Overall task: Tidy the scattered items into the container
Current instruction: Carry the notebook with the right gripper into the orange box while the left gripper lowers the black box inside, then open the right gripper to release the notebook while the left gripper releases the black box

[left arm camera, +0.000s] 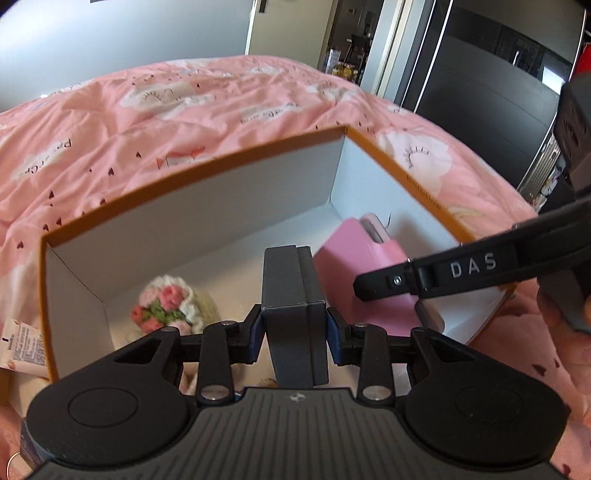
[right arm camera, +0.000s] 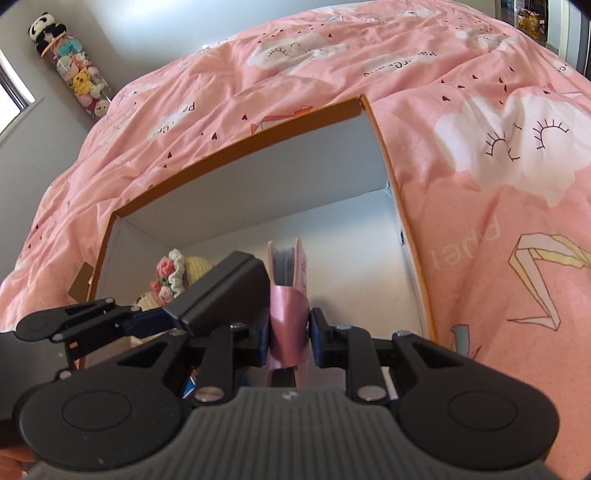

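Left gripper (left arm camera: 294,334) clamps a grey case (left arm camera: 291,295); right gripper (right arm camera: 289,338) pinches, apparently, a pink wallet (right arm camera: 288,314).

Bright daylight, soft shadows, fisheye-curved edges, slight motion blur, dark corners

A wide bed under a pink cloud-print cotton duvet (left arm camera: 155,122) — beyond it a pale wall (left arm camera: 122,29), right of it 1 dark glossy wardrobe (left arm camera: 491,70).

Gray box (left arm camera: 293,295) and pink booklet (right arm camera: 288,295) stand upright over the orange-rimmed container (left arm camera: 184,192) (crocheted bouquet (left arm camera: 170,306) inside).
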{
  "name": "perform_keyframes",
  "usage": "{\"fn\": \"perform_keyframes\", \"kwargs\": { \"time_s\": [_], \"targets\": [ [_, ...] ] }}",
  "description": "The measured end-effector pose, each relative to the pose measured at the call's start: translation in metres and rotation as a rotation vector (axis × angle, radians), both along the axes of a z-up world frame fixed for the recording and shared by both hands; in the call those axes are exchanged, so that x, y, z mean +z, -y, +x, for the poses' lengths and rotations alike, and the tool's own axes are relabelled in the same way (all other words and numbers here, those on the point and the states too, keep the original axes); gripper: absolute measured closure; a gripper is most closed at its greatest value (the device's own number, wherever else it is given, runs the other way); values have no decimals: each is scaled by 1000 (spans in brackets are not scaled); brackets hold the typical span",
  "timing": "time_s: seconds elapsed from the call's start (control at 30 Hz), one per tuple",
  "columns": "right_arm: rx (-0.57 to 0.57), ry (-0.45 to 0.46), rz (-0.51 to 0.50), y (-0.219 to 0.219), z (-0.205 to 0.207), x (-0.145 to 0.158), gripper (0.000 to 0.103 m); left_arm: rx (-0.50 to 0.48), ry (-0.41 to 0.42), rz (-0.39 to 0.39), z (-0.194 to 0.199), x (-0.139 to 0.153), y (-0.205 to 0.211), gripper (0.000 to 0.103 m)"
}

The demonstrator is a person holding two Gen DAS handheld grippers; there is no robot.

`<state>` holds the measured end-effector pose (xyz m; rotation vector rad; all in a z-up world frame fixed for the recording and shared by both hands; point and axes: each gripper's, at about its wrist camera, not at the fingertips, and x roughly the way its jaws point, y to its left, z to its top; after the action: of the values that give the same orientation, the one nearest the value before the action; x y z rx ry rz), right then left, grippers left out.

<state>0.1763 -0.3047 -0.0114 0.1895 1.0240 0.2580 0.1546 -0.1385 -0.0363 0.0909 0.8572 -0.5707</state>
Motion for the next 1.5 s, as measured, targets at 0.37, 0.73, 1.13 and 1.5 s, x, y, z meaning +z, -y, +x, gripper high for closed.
{"fn": "perform_keyframes", "kwargs": {
  "time_s": [0.37, 0.73, 1.13, 1.5],
  "targets": [
    [9, -47, -70, -13, 2, -11, 78, -76, -13, 56, -9, -5, 5, 63],
    [11, -11, -133, -12, 0, 4, 77, -134, -52, -63, -13, 2, 0, 77],
    [36, 2, -97, -12, -3, 9, 74, -131, -128, -90, -7, -12, -2, 82],
    [48, 22, -61, -28, -2, 7, 74, -44, -242, -187, 5, -30, -13, 82]
  ]
}}
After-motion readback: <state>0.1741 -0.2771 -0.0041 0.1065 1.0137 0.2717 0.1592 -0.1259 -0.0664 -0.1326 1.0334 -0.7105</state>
